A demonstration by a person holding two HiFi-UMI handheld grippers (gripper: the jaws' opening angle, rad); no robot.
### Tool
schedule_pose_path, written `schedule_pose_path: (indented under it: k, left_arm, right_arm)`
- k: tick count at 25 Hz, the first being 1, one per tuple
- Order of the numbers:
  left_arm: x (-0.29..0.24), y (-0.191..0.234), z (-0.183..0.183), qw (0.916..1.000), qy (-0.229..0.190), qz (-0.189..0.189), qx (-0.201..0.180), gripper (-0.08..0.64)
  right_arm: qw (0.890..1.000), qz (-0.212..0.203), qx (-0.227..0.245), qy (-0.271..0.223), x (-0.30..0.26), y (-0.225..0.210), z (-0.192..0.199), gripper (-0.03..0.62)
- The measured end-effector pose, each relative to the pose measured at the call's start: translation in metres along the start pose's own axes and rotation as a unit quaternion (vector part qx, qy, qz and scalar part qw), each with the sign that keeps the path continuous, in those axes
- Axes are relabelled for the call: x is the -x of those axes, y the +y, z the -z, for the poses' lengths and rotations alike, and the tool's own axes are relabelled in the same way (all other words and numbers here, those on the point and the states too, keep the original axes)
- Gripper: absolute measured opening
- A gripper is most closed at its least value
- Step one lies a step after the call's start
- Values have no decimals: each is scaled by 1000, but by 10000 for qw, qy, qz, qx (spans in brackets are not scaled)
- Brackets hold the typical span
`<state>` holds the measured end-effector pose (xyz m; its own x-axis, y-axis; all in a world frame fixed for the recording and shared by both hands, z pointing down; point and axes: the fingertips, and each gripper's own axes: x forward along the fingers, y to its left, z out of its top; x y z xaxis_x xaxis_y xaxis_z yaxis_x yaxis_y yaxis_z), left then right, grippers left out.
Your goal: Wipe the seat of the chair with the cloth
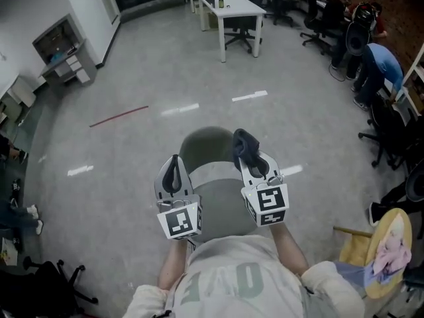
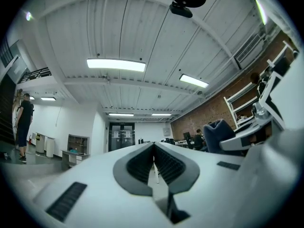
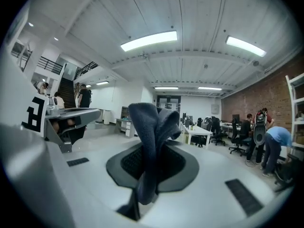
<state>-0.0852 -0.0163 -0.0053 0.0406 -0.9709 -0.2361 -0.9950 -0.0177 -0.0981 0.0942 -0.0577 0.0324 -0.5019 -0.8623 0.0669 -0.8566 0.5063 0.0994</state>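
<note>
Head view shows both of my tongs held side by side over the chair (image 1: 207,148), which sits below and between them. My right tongs (image 1: 254,161) are clamped on the dark blue cloth (image 1: 243,143), pinched so that a folded wad stands out past the tips. I judge that gives me a padded end to press onto the seat. In the right gripper view the cloth runs up between the ribbed pads and flops over above them. My left tongs (image 1: 173,173) are closed on nothing, pads meeting, so I take them as idle. Both gripper views look out across the room toward the ceiling, so I judge the cloth is raised off the seat, not yet touching it.
</note>
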Motion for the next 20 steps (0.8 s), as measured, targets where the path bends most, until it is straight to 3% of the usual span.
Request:
schedule_pose_path:
  k: [11, 20]
  left_arm:
    - [-10, -17, -20, 9998, -138, -26, -143, 16]
    - [4, -2, -19, 9997, 65, -220, -121, 16]
  right_arm:
    - [9994, -119, -180, -259, 11, -13, -14, 49]
    - [9991, -389, 42, -176, 12, 18, -14, 49]
